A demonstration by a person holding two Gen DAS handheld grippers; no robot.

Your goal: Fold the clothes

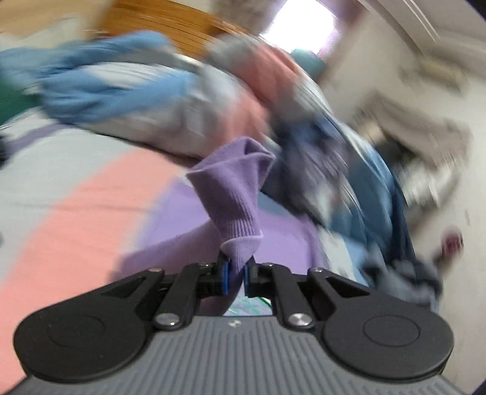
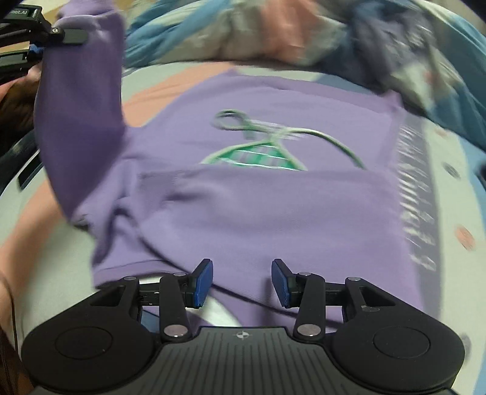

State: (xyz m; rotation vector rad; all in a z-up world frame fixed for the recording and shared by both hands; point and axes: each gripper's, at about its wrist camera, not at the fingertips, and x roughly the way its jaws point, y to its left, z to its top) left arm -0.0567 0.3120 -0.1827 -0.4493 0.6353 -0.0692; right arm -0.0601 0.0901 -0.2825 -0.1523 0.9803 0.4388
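A purple sweater [image 2: 258, 212] with a green print on its chest lies flat on the bed. One sleeve [image 1: 234, 194] is lifted off the bed, and my left gripper [image 1: 236, 273] is shut on its ribbed cuff. In the right wrist view that raised sleeve [image 2: 79, 106] hangs at the upper left from the left gripper [image 2: 36, 50]. My right gripper [image 2: 242, 282] stands open just over the sweater's near edge, its blue pads [image 2: 202, 284] apart with no cloth pinched between them.
The bed cover [image 1: 76, 212] has pink, pale blue and lilac patches. A pile of blue, grey and pink clothes [image 1: 121, 91] lies beyond the sweater, with dark blue garments [image 1: 334, 170] to the right. A wooden headboard [image 1: 170, 27] stands behind.
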